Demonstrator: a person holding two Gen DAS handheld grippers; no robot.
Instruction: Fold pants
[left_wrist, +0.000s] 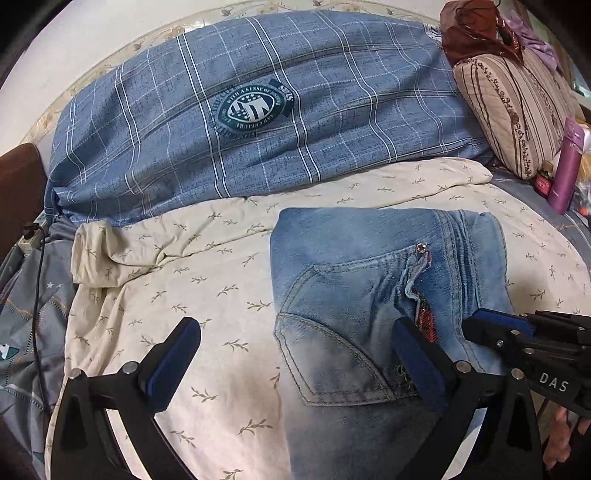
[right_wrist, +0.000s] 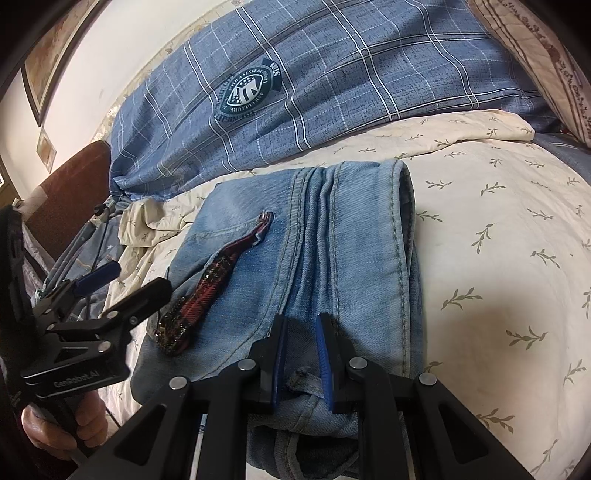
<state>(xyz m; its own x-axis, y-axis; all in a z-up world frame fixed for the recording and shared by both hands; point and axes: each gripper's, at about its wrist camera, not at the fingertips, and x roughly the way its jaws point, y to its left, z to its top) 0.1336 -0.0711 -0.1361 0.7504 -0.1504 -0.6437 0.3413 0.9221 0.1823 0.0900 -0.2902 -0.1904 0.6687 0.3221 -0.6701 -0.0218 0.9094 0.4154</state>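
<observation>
While both grippers hover at the near edge of the bed, this is how things lie:

Pants: faded light-blue denim jeans (left_wrist: 369, 295), already folded into a compact stack, lying flat on a cream bedsheet with a leaf print (left_wrist: 207, 295); a red plaid pocket lining (right_wrist: 207, 291) pokes out at the pocket.

Surroundings: a blue checked quilt with a round crest (left_wrist: 258, 110) at 12 o'clock; a striped beige pillow (left_wrist: 513, 110) and a purple bottle (left_wrist: 565, 166) at 2 o'clock.

Left gripper (left_wrist: 295, 354): fingers spread wide, holding nothing — one pad over the sheet, the other over the denim at 5 o'clock.

Right gripper (right_wrist: 301, 362): fingers nearly closed, a narrow gap between the blue pads; whether they pinch the near edge of the denim, I cannot tell.

Handling, as a judgement: thick and soft, fairly heavy, not slippery, not fragile; layers may slide apart.

Best hold: likely the doubled near edge or the thick stitched seams (right_wrist: 314, 236) — pinching all layers together.
</observation>
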